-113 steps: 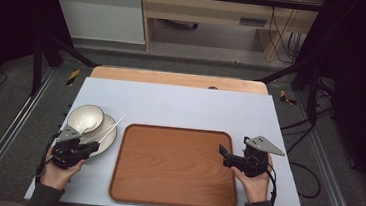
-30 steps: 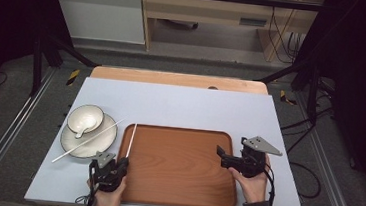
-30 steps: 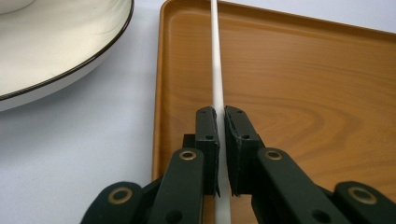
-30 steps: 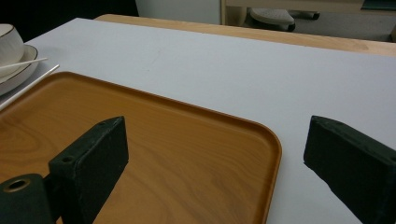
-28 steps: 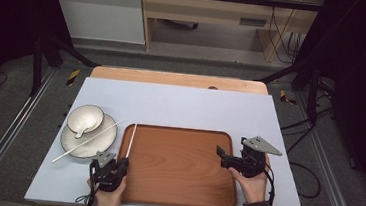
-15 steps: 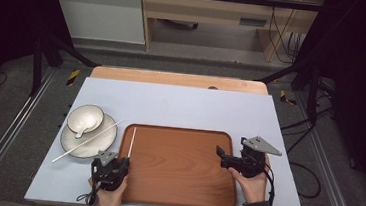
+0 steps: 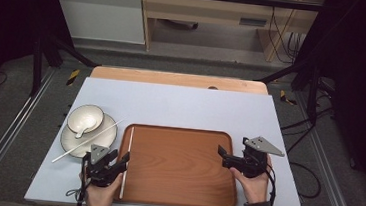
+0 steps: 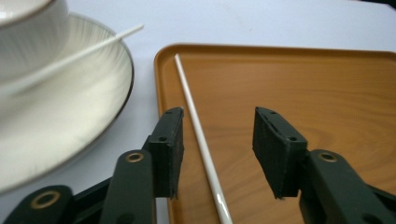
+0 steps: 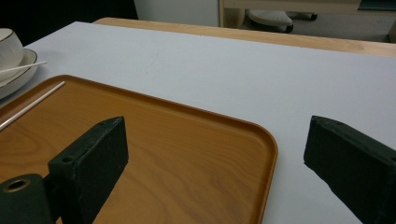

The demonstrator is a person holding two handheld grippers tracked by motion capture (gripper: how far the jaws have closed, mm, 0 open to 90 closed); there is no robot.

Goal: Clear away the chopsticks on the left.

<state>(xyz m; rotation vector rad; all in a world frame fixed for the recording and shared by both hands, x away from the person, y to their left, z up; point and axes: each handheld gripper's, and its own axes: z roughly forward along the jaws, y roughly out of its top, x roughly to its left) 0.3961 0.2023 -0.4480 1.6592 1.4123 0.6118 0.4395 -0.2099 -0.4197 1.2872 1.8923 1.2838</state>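
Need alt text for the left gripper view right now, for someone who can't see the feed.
The left gripper hangs with its black jaws apart, just opened, over a white chopstick that lies free between them along the left edge of a brown wooden tray. To the left on the pale table, a second chopstick rests across a white plate holding a bowl.

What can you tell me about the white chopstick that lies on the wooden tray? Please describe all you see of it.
The white chopstick is a thin, straight, smooth and glossy rod, perhaps plastic or ceramic. It lies flat inside the tray, close along its left rim. Its near part lies between the open jaws of the left gripper, which have just been opening; the pads do not press on it. A second chopstick rests apart, across the plate.
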